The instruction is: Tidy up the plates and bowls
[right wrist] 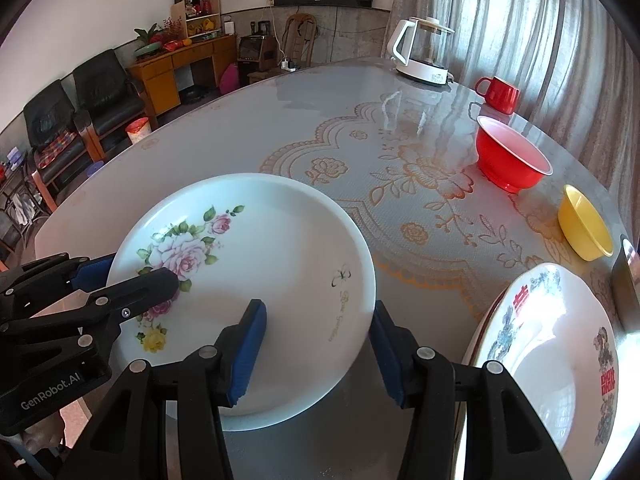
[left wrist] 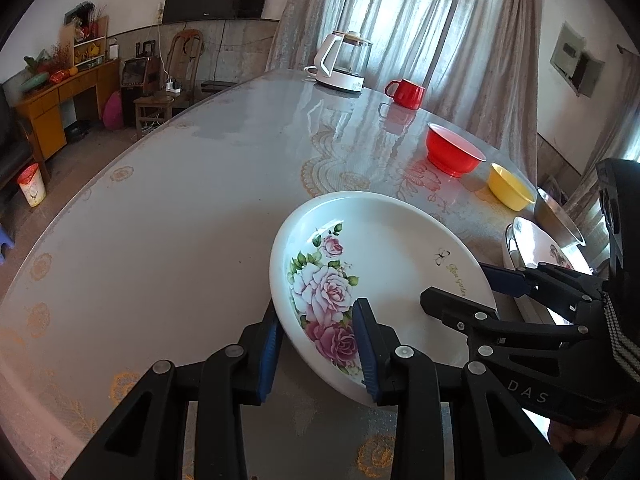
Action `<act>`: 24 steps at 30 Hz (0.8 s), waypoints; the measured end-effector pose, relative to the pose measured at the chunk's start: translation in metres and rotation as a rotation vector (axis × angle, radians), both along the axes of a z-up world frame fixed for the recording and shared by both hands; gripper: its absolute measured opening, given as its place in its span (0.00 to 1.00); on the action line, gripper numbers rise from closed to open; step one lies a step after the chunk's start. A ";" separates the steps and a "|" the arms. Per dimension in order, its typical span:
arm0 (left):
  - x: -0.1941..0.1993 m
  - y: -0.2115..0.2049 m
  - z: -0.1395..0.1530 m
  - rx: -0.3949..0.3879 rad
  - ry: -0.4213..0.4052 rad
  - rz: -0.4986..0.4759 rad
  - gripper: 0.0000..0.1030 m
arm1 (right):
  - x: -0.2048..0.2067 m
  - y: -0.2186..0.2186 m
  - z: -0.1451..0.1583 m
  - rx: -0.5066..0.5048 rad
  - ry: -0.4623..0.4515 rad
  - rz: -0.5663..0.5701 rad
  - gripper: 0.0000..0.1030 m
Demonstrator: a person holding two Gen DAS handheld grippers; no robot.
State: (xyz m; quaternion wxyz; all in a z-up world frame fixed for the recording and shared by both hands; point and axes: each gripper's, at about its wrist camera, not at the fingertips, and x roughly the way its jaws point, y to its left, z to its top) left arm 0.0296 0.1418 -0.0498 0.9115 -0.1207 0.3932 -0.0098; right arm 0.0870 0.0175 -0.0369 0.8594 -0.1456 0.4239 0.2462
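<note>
I judge the rose plate [right wrist: 256, 264] to be glazed ceramic: stiff, moderately heavy, slick on its face and liable to chip or shatter if dropped or knocked against other crockery. The raised rim is the only sensible hold; a pad above and a pad below, well seated, since the glaze offers little friction.

Position: the plate is at the near part of the worktop [left wrist: 160, 220], tilted, its near edge apparently lifted off the surface; whether the far edge touches the worktop I cannot tell.

The left tongs [left wrist: 320, 344] straddle the plate's left rim, one blue pad outside and one on the rose print. The jaws stand visibly apart and I cannot confirm pad contact. The right tongs [right wrist: 316, 348] straddle the right rim likewise, jaws apart, one pad over the plate's face, the other just beyond its edge.

Appearance: white, round, shallow, with a pink rose spray with green leaves and one yellow bloom on one side, a small butterfly mark and script lettering on the other.

Also present: a second decorated plate [right wrist: 560, 360] with red characters to the right, a yellow bowl [right wrist: 584, 228], a red bowl [right wrist: 508, 160], a red mug [right wrist: 500, 94] and a white kettle [right wrist: 420, 52].
</note>
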 end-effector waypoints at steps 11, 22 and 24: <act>-0.001 0.001 0.000 -0.017 0.005 0.017 0.34 | 0.000 -0.002 0.001 0.024 0.000 -0.011 0.52; -0.001 0.008 0.010 -0.125 -0.025 0.010 0.34 | 0.011 -0.027 0.012 0.243 0.078 -0.032 0.52; -0.001 0.008 0.011 -0.149 -0.031 0.005 0.34 | 0.013 -0.034 0.014 0.297 0.101 -0.038 0.50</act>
